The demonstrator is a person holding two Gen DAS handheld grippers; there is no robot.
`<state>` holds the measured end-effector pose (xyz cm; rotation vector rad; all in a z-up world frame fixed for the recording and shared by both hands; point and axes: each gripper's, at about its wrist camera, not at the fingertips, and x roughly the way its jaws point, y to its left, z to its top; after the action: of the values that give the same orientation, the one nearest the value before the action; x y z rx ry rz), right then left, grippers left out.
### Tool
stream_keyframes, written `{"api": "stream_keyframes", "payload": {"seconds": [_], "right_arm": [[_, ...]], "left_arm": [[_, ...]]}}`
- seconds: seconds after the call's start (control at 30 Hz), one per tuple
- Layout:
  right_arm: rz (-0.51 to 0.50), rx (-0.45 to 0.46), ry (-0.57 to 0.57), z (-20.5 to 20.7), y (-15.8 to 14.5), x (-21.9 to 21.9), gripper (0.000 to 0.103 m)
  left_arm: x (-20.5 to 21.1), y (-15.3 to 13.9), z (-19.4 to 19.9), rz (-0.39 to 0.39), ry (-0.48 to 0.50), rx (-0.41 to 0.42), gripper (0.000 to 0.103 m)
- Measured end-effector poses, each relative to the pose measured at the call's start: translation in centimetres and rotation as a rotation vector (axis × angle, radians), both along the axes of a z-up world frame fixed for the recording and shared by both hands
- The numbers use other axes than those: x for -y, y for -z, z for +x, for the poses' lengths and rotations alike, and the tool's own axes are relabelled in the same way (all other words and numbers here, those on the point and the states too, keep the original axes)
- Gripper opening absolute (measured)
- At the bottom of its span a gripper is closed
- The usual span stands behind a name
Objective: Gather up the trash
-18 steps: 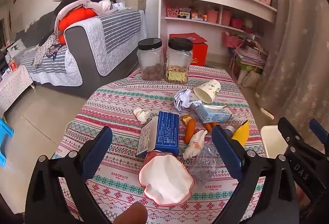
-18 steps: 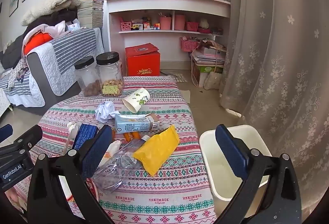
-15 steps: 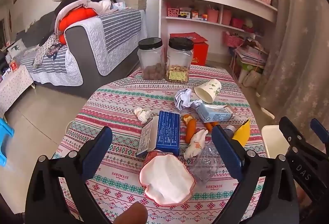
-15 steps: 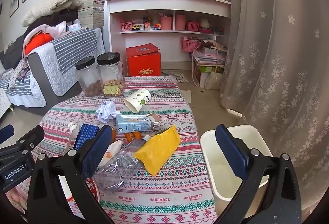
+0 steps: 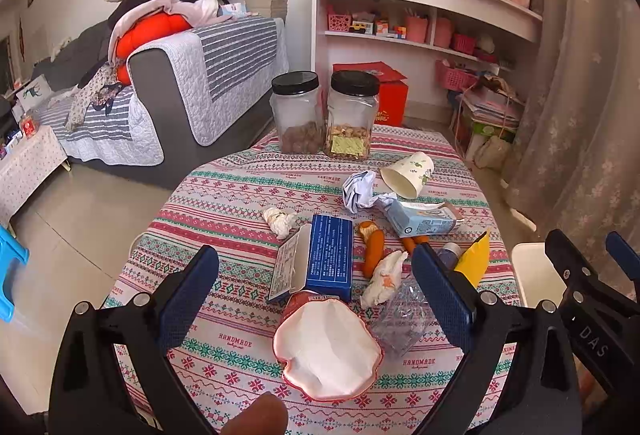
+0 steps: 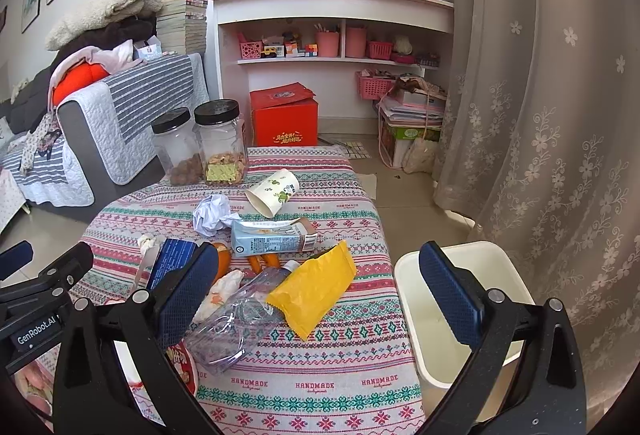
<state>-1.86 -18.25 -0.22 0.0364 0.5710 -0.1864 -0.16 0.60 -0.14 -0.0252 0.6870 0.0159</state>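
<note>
Trash lies on a patterned tablecloth (image 5: 224, 203): a blue box (image 5: 330, 259), an open red-rimmed snack bag (image 5: 326, 351), a crushed clear bottle (image 6: 232, 319), a yellow packet (image 6: 316, 287), a milk carton (image 6: 272, 237), a tipped paper cup (image 6: 274, 191), crumpled paper (image 6: 212, 213) and orange peels (image 5: 372, 247). My left gripper (image 5: 316, 299) is open and empty above the snack bag. My right gripper (image 6: 320, 295) is open and empty, above the yellow packet and the table's right edge. A white bin (image 6: 448, 311) stands on the floor right of the table.
Two black-lidded jars (image 5: 324, 115) stand at the table's far edge. A small tissue wad (image 5: 280, 221) lies left of the box. A sofa (image 5: 180, 83) is at the left, shelves (image 6: 332, 35) behind, a curtain (image 6: 540, 115) at the right.
Both grippers have shifted slightly; the view in the right wrist camera moved a little leftward. Nothing on the table has moved.
</note>
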Motion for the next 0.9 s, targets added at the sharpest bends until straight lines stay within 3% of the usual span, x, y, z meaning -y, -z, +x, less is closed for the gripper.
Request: {"api": "stream_keyframes", "payload": {"seconds": [0.9], "right_arm": [[0.028,-0.021,-0.01,0.18,0.59,0.02,0.096]], "left_arm": [[-0.43,0.51,0.13,0.007,-0.007,-0.013,0.094]]}}
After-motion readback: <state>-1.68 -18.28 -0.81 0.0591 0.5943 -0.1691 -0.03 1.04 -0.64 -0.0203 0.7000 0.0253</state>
